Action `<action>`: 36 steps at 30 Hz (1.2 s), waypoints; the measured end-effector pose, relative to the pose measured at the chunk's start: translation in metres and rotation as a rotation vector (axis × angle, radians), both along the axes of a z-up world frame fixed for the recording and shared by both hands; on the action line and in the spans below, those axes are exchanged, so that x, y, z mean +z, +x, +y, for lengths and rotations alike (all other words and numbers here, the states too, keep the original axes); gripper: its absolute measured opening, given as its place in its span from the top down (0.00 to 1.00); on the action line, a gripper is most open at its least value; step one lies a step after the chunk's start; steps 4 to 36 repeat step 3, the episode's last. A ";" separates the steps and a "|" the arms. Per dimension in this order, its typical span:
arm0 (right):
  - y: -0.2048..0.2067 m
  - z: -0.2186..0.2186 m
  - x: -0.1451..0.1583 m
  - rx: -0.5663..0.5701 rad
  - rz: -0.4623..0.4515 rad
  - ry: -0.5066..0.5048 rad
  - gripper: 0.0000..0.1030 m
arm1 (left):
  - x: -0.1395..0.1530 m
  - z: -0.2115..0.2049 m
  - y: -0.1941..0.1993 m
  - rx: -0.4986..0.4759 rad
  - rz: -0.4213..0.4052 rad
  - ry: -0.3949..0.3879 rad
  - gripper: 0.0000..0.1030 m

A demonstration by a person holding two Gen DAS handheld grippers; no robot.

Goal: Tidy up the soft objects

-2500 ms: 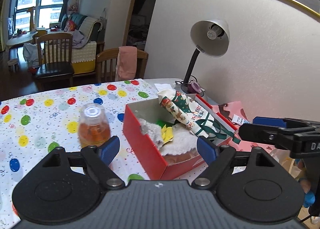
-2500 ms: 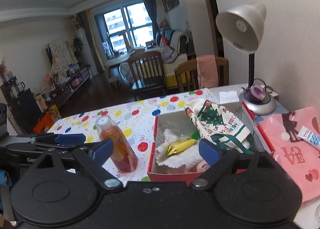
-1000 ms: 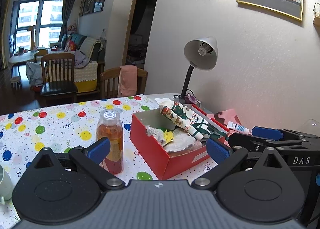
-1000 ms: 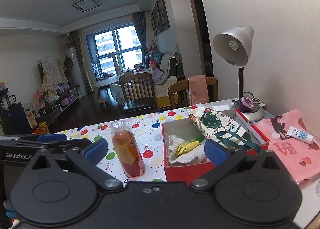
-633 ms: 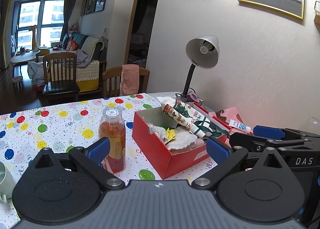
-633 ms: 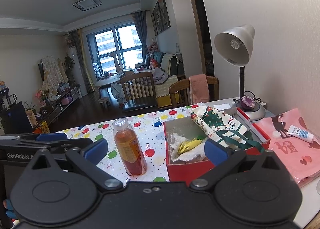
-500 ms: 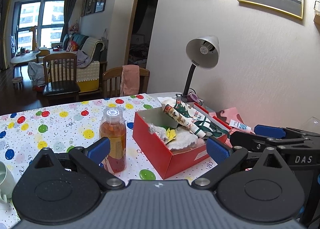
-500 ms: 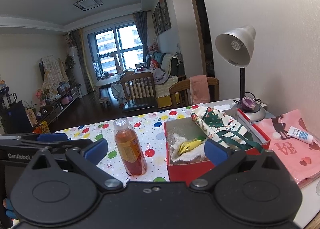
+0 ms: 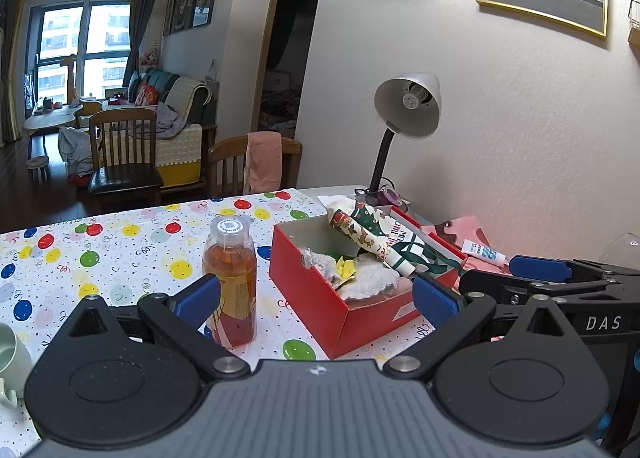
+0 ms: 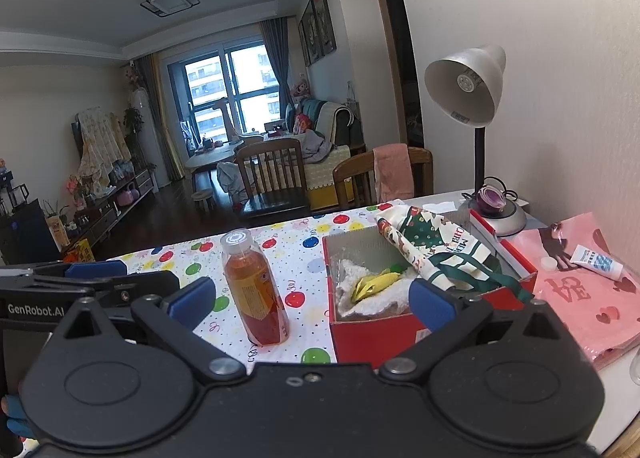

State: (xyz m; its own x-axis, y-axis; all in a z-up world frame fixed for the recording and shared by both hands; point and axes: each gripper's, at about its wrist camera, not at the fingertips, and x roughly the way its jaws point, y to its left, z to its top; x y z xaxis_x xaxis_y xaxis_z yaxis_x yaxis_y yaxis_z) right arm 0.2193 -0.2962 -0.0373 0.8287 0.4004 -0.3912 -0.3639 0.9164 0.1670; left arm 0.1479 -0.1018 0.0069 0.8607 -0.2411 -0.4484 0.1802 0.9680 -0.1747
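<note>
A red box (image 9: pixel 316 298) (image 10: pixel 372 336) stands on the dotted tablecloth. In it lie a rolled Christmas-print cloth bag (image 9: pixel 380 238) (image 10: pixel 436 246), a white fluffy cloth (image 9: pixel 372 278) (image 10: pixel 384 296) and a yellow soft item (image 9: pixel 346 268) (image 10: pixel 376 282). My left gripper (image 9: pixel 316 300) is open and empty, held back in front of the box. My right gripper (image 10: pixel 312 300) is open and empty, also held back from the box. Each gripper shows at the edge of the other's view.
A bottle of orange drink (image 9: pixel 232 282) (image 10: pixel 256 290) stands left of the box. A desk lamp (image 9: pixel 404 126) (image 10: pixel 476 130) stands behind it by the wall. A pink bag (image 10: pixel 576 290) with a small tube (image 10: pixel 596 258) lies to the right. A pale mug (image 9: pixel 10 354) sits at the far left.
Both grippers have drawn back and up from the box, so the box and bottle look smaller. Both stay open and empty.
</note>
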 end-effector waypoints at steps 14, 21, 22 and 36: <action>0.000 0.000 0.000 0.000 0.002 0.002 0.00 | 0.000 0.001 0.000 0.002 0.000 0.000 0.00; 0.000 0.000 0.000 0.000 0.002 0.002 0.00 | 0.000 0.001 0.000 0.002 0.000 0.000 0.00; 0.000 0.000 0.000 0.000 0.002 0.002 0.00 | 0.000 0.001 0.000 0.002 0.000 0.000 0.00; 0.000 0.000 0.000 0.000 0.002 0.002 0.00 | 0.000 0.001 0.000 0.002 0.000 0.000 0.00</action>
